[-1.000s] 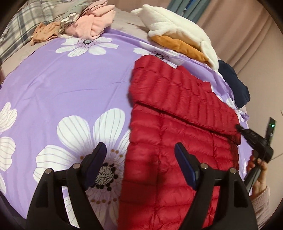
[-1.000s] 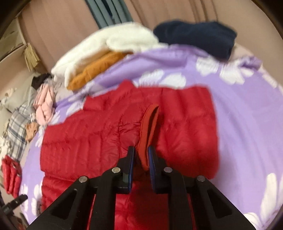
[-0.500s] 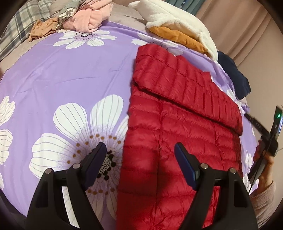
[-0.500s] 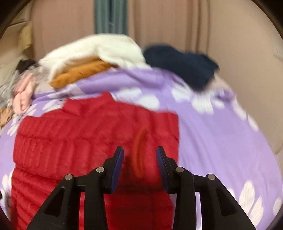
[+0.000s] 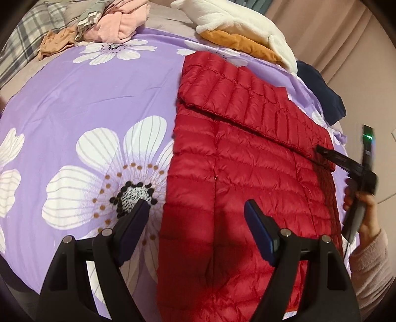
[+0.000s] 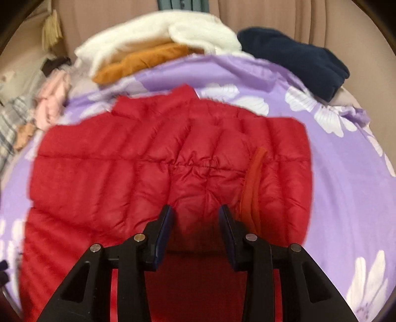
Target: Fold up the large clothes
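Note:
A red quilted down jacket (image 5: 247, 178) lies flat on the purple flowered bedspread (image 5: 86, 104), with one sleeve folded across its upper part. My left gripper (image 5: 195, 213) is open and empty above the jacket's near left edge. My right gripper (image 6: 196, 215) is open and empty just above the jacket (image 6: 153, 163), beside the sleeve's orange-red cuff (image 6: 252, 183). The right gripper also shows in the left wrist view (image 5: 329, 154) at the jacket's right edge, held by a hand.
A white fleece on an orange garment (image 5: 237, 32) and a navy garment (image 5: 319, 91) lie at the bed's far right. Pink and tan clothes (image 5: 116, 22) and a plaid cloth (image 5: 22, 39) lie at the far left. A beige curtain (image 6: 309, 17) hangs behind the bed.
My right gripper opened and let go of the sleeve cuff, which now lies on the jacket. The left gripper drifted slightly and stayed open.

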A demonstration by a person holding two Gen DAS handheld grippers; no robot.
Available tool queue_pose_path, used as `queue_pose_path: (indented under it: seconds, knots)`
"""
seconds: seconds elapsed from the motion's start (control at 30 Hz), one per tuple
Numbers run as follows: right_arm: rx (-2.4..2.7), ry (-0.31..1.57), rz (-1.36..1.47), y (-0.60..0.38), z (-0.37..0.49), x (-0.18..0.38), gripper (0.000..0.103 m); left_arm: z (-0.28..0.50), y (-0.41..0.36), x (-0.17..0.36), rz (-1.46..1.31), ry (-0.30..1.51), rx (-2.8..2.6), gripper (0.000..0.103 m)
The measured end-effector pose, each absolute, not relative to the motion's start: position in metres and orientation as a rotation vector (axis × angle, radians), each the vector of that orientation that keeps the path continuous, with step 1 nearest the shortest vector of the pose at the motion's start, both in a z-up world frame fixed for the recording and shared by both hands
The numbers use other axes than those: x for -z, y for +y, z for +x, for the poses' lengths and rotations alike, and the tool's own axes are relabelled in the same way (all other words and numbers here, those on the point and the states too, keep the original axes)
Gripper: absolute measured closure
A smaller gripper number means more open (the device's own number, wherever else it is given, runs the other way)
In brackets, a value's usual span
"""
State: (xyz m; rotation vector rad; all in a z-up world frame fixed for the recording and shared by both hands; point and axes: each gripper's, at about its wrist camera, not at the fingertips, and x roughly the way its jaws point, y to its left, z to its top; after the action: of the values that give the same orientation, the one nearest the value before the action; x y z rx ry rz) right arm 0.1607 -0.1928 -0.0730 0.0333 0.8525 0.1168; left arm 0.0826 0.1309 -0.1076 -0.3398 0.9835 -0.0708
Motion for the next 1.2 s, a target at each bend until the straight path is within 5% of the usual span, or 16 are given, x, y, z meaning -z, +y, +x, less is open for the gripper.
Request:
queue_pose_path:
  seconds: [0.13,0.37,0.67,1.2]
  knots:
    - [-0.151,0.813,0.107,-0.211,0.116,0.055,0.052,0.073,0.134,0.110,-0.356,0.996,0.070,0.024]
    - [-0.126,0.851,0.280,-0.278,0.048,0.060,0.044,0.054,0.147,0.120,-0.418,1.015,0.068,0.024]
    - [-0.217,0.939,0.642,-0.334,0.006,0.108,0.043,0.040,0.178,0.141,-0.678,0.998,0.115,0.022]
    - [-0.329,1.000,0.682,-0.309,-0.001,0.125,0.043,0.040,0.157,0.150,-0.662,1.015,0.182,0.017]
